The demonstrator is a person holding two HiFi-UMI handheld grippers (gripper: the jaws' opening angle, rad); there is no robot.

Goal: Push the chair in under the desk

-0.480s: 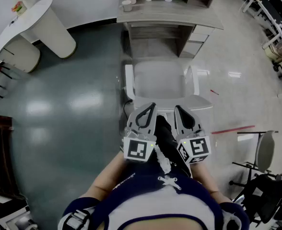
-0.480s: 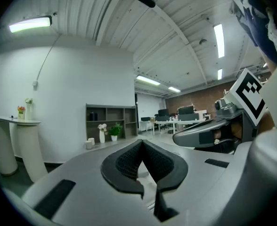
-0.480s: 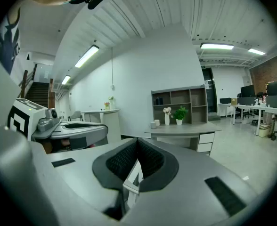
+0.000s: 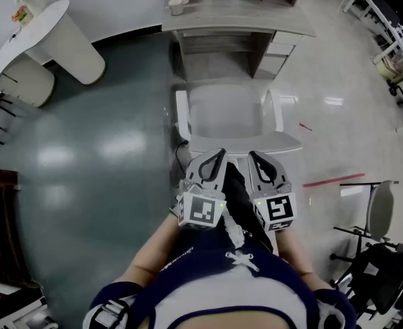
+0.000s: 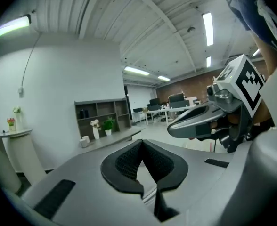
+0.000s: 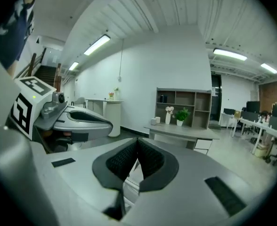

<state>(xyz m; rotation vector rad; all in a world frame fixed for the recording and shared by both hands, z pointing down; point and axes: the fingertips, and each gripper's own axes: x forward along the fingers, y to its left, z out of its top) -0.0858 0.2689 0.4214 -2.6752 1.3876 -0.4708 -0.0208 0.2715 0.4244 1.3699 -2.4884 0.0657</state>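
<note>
We take the desk [image 4: 237,23] as our mark. The chair [image 4: 227,112] stands on the near side of it, squarely before the open kneehole [image 4: 218,64], its seat front turned to the desk and a gap showing between the two, so it is not yet under. The chair's back is the part farthest from the desk and runs crosswise, parallel to the desk's front edge; that long edge is what the push must meet.

Both grippers sit beyond that back from the desk, side by side: the left gripper [image 4: 217,155] toward the desk's left half, the right gripper [image 4: 254,157] toward its drawers [image 4: 275,52], each about as near the back as the other. Their tips lie at the back's top edge; whether they touch it we cannot tell. Each pair of jaws is closed tight with nothing between — blunt noses, aimed at the desk and a little downward.

We judge that the push should run straight toward the kneehole, both hands sharing it evenly; an uneven shove could swing the chair toward the drawers.
</note>
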